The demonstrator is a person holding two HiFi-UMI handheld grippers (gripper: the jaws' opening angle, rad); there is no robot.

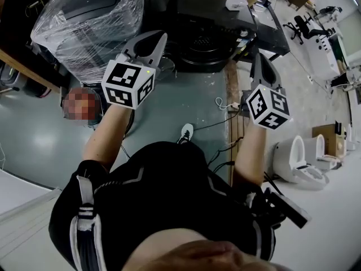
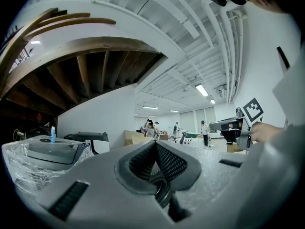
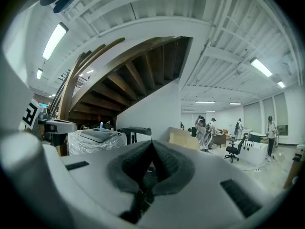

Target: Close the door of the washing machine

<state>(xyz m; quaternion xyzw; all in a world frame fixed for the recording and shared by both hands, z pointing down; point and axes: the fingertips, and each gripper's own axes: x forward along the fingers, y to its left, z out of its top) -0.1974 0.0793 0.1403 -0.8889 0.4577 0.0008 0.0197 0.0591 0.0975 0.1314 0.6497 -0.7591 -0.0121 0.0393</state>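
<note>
Clenched, empty: left gripper (image 1: 158, 38), right gripper (image 1: 256, 58). Dead ahead between them: black washing machine (image 1: 211, 41), top-opening; neither clearly nearer.

light: bright ceiling strips (image 3: 53, 39) | edges: fisheye-bent, dark | focus: foreground soft

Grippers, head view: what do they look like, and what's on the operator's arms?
Left gripper and right gripper: light grey shells tapering to a point, dark ribbed pads, each with a white cube of black square markers. Black short sleeves, forearms bare.
</note>
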